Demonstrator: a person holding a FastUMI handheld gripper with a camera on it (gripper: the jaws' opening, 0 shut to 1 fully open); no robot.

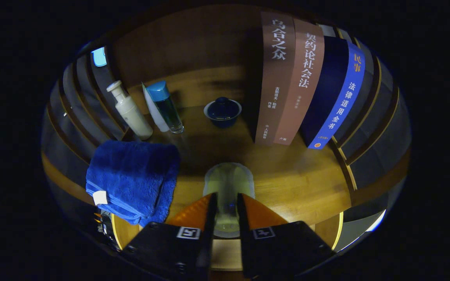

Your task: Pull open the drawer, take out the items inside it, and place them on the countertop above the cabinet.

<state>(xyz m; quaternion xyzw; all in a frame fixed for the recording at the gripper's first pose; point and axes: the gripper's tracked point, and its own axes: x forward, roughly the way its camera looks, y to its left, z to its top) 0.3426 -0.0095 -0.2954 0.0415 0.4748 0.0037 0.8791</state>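
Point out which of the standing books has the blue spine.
The rightmost book, beyond the gripper, which grips a clear glass; the two books left of it have brown spines.

The counter (299, 183) is warm honey-brown wood with grain. The towel (131, 179) is deep blue with a white tag. The lidded bowl (222, 112) is dark blue. Two books (287, 82) are brown with white lettering; another at their 3 o'clock has a blue spine. The pump bottle (130, 111) is cream.
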